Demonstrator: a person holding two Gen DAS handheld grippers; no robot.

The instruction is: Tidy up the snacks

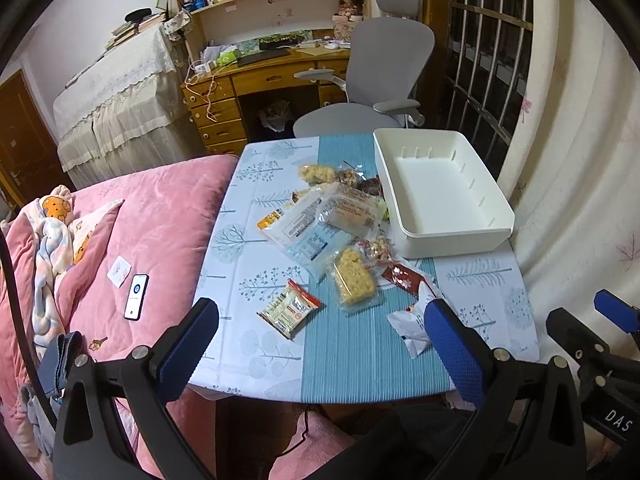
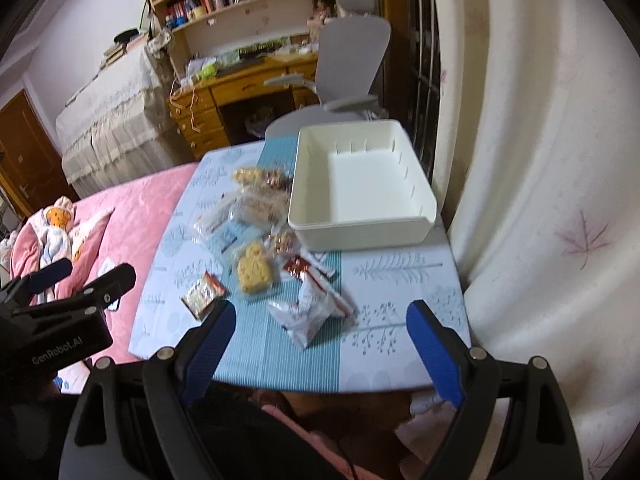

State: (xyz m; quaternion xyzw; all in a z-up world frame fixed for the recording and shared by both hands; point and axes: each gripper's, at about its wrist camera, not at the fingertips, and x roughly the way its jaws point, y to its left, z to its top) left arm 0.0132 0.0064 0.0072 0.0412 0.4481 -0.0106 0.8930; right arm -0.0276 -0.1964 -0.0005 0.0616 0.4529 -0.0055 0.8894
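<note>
While I look through the left wrist camera, my left claw (image 1: 320, 320) hangs spread and empty over the worktop (image 1: 248, 208), snack packets (image 1: 320, 216) scattered beside the white bin (image 1: 460, 236). From the right wrist view, my right claw (image 2: 320, 320) gapes wide, gripping nothing, above a white packet (image 2: 308, 316).
</note>
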